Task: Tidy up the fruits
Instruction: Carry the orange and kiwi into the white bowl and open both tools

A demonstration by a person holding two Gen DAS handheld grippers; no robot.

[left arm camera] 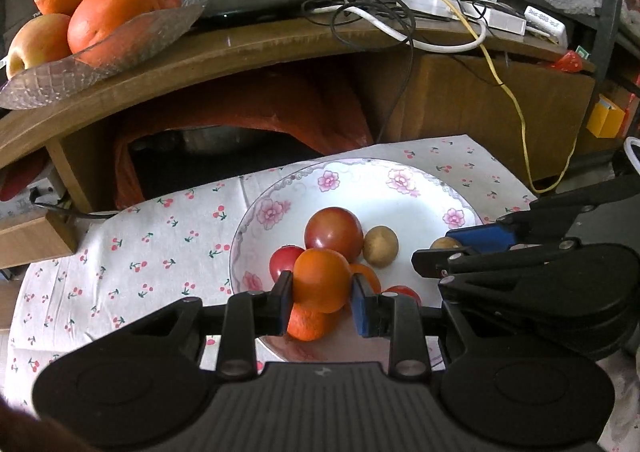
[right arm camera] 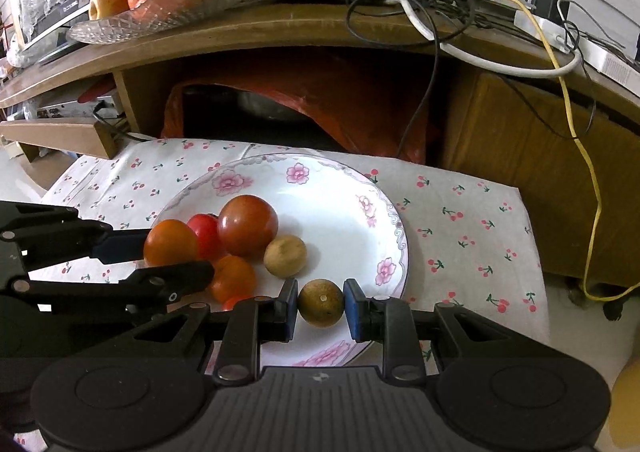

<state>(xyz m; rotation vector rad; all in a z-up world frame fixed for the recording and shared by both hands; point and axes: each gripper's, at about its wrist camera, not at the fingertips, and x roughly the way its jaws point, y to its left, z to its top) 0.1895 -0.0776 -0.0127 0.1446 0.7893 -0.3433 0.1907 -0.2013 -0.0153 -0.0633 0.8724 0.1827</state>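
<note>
A white floral plate [left arm camera: 408, 208] [right arm camera: 352, 208] on a cherry-print cloth holds a big tomato [left arm camera: 333, 233] [right arm camera: 247, 225], a small red tomato [left arm camera: 282, 261] [right arm camera: 205, 233], oranges and a tan round fruit [left arm camera: 380, 245] [right arm camera: 285, 256]. My left gripper [left arm camera: 322, 298] [right arm camera: 160, 256] is shut on a small orange [left arm camera: 322, 280] [right arm camera: 171, 243] just above another orange [left arm camera: 306, 323] [right arm camera: 233, 278]. My right gripper [right arm camera: 321, 308] [left arm camera: 452, 252] is shut on a brown round fruit [right arm camera: 321, 303] [left arm camera: 445, 243] over the plate's near right part.
A glass dish [left arm camera: 120, 48] [right arm camera: 180, 8] with oranges and apples sits on the wooden shelf [left arm camera: 280, 48] [right arm camera: 320, 32] above. Cables, a router and power strips lie on the shelf. A red bag [left arm camera: 248, 108] with a metal pot fills the opening behind the plate.
</note>
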